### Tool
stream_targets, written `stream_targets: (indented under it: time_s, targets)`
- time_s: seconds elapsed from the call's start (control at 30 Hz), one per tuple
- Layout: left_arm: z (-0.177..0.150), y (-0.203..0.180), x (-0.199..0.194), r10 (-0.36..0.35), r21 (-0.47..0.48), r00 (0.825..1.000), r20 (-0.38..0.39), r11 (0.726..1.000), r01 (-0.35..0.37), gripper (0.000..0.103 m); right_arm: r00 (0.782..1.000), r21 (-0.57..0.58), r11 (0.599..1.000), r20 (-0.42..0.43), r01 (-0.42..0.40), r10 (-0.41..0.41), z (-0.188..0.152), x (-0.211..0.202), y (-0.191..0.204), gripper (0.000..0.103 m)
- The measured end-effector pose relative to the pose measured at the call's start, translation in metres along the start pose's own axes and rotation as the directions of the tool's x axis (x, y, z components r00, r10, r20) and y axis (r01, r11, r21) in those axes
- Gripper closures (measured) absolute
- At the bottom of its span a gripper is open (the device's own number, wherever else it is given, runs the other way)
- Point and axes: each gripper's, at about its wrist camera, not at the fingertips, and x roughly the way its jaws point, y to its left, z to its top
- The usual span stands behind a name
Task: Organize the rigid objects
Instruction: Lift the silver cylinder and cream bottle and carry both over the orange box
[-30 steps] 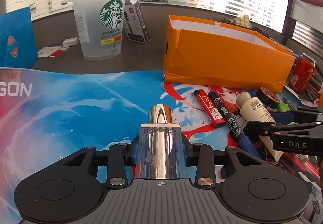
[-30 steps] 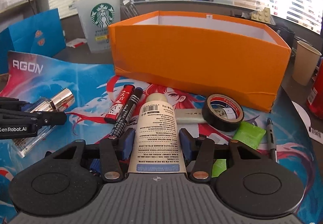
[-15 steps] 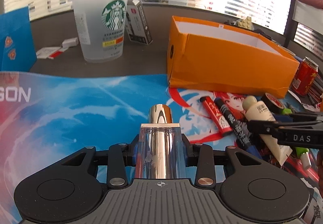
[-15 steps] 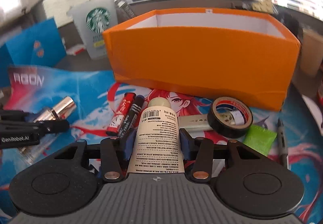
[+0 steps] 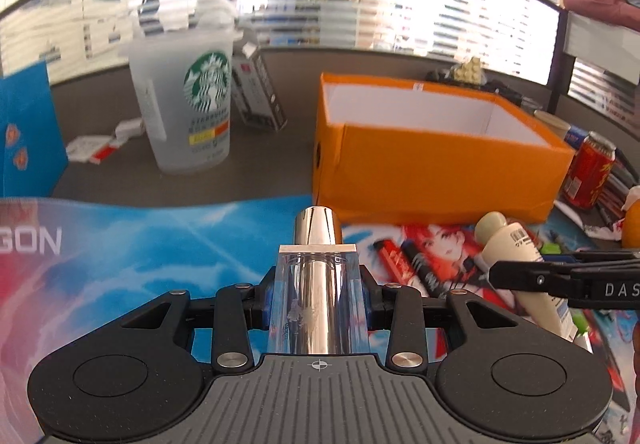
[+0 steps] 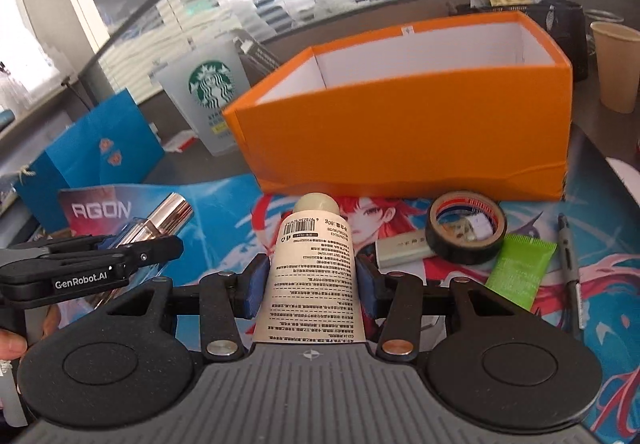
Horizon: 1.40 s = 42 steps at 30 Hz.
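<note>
A: Surface [image 6: 208, 171] is carrying a printed mat [image 5: 120, 244], both loads hanging above it. Left hand-held gripper [image 5: 318, 294] is clamping the clear bottle [image 5: 318, 308], chrome cap forward.

B: Right hand-held gripper [image 6: 310, 280] is squeezing the cream tube [image 6: 312, 276], cap aiming at the orange box [image 6: 400, 131]. Tape roll [image 6: 466, 228] is lying near the box front, green sachet [image 6: 520, 270] touching it.

A grey desk [image 5: 168, 183] carries a bright blue and red printed mat [image 5: 120, 244]. Behind the desk runs a low dark partition [image 5: 360, 55], and above it a long glass wall [image 5: 400, 3] with horizontal blinds lets in strong daylight. Beyond the glass, office shelving shows blurred.
</note>
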Motion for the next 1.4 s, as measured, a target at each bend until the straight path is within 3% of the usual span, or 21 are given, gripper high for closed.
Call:
stream_targets:
  time_s: [0.33, 0.47, 0.63, 0.97, 1.4]
  targets:
    - [0.039, -0.017, -0.014, -0.043, 0.032, 0.997, 0.066, 0.999, 0.041, 0.068, 0.996, -0.019, 1.0, 0.089, -0.019, 0.021, 0.026, -0.029, -0.001, 0.06]
    - [0.063, -0.022, -0.013, -0.089, 0.02, 0.993, 0.072, 0.996, 0.088, 0.068, 0.991, -0.037, 0.999, 0.131, -0.023, 0.027, 0.047, -0.038, -0.001, 0.06]
    - [0.096, -0.031, -0.01, -0.099, 0.042, 0.989, 0.106, 0.995, 0.096, 0.068, 0.984, -0.054, 0.998, 0.177, -0.018, 0.028, 0.077, -0.046, -0.003, 0.06]
    - [0.149, -0.059, 0.047, -0.123, 0.051, 0.992, 0.029, 0.991, 0.121, 0.068, 0.979, -0.026, 1.0, 0.205, 0.014, -0.008, 0.128, -0.031, -0.033, 0.06]
    - [0.154, -0.103, 0.137, -0.107, 0.068, 0.987, -0.123, 0.991, 0.116, 0.068, 0.981, -0.017, 0.988, 0.122, 0.154, -0.151, 0.165, 0.02, -0.078, 0.06]
